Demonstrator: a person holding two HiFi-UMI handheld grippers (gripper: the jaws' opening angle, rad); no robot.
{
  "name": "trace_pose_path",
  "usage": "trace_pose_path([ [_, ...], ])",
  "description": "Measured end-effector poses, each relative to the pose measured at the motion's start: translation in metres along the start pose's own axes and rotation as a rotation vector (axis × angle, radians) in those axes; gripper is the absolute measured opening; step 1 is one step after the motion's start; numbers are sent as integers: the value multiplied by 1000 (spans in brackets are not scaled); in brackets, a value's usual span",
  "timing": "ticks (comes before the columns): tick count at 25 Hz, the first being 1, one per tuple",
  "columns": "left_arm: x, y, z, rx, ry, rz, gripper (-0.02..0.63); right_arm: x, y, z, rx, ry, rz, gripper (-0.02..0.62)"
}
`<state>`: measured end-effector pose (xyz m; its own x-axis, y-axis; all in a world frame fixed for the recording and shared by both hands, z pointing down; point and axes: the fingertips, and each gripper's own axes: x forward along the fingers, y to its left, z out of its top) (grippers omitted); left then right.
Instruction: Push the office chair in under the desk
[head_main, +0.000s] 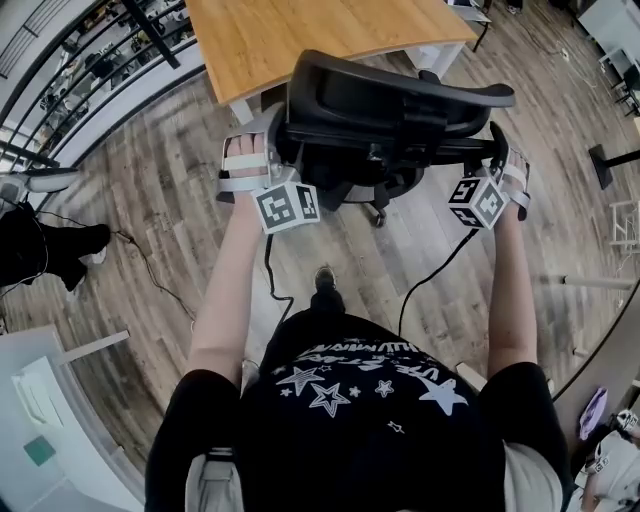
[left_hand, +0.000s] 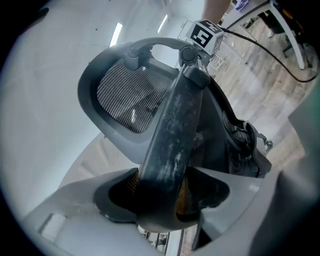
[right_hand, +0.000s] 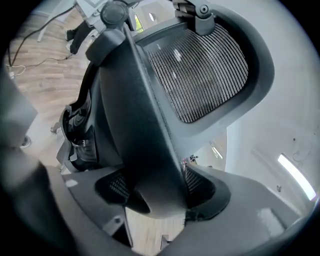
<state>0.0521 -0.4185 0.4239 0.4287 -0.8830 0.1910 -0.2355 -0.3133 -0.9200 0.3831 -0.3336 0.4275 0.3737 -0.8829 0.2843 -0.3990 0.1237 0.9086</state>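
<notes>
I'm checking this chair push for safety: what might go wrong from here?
The left claw and right claw each pinch only the rim of the black mesh-backed office chair; a hard shove might slip one off. The white desk leg under the light wooden desk stands close ahead; a skewed push may strike it. The black cables trail by the person's shoe and could snag or trip.

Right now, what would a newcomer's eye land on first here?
The black office chair in the middle of the head view, its back frame clamped on either side by the left gripper and right gripper. Just beyond it, the wooden desk fills the top of that view.
</notes>
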Motion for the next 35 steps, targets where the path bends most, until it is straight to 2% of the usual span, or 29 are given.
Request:
trace_pose_path([
  [9, 7, 1, -1, 10, -18, 27, 313, 2, 4, -1, 21, 16, -25, 305],
  [19, 45, 10, -11, 6, 0, 38, 314, 48, -4, 13, 5, -19, -39, 308],
  [22, 70, 18, -8, -6, 28, 29, 314, 77, -17, 17, -16, -47, -31, 310],
  [27, 115, 51, 12, -25, 89, 23, 314, 131, -69, 27, -42, -86, 1, 310],
  [35, 169, 45, 26, -52, 183, 26, 314, 208, -76, 16, -58, -156, 37, 309],
])
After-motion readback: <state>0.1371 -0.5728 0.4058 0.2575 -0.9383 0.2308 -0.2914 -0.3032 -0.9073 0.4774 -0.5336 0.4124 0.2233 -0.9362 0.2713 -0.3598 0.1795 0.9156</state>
